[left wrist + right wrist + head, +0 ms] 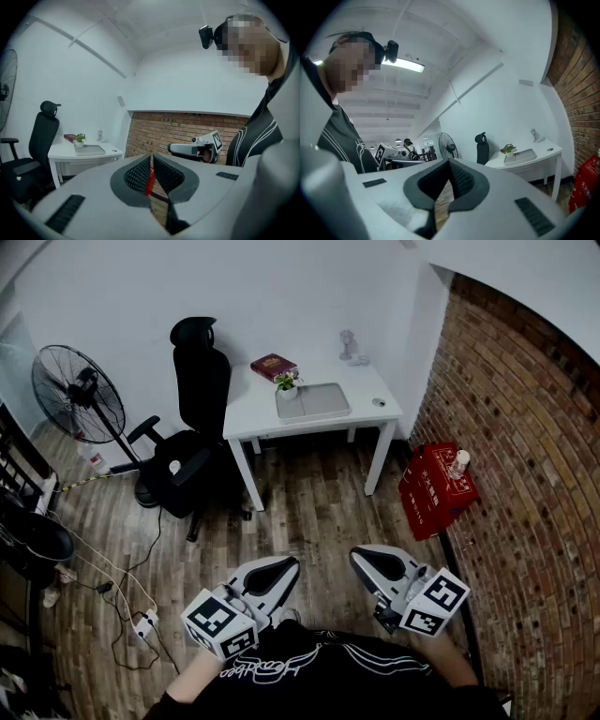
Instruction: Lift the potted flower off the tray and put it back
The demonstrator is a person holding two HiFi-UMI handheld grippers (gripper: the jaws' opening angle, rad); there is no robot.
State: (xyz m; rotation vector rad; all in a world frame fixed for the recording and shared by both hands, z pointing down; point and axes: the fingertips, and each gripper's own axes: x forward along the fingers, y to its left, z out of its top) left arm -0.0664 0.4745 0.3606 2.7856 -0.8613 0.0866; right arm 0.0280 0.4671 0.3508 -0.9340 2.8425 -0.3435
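The potted flower (287, 383), a small green plant in a white pot, stands at the far left corner of the grey tray (319, 403) on the white table (253, 409) across the room. Both grippers are held low in front of the person, far from the table. My left gripper (285, 564) is shut with nothing between its jaws, its tips (151, 157) touching. My right gripper (361, 557) also looks shut and empty, its tips (449, 162) meeting. The left gripper view has the flower (79, 139) and tray (90, 150) at its left. In the right gripper view the flower (509, 149) and tray (525, 156) lie at the right.
A red book (273, 366), a pale figurine (349, 345) and a small round object (378, 402) share the table. A black office chair (192, 427) and a standing fan (75, 395) are left of it. A red box (436, 486) sits by the brick wall (525, 474). Cables (131, 596) trail over the wooden floor.
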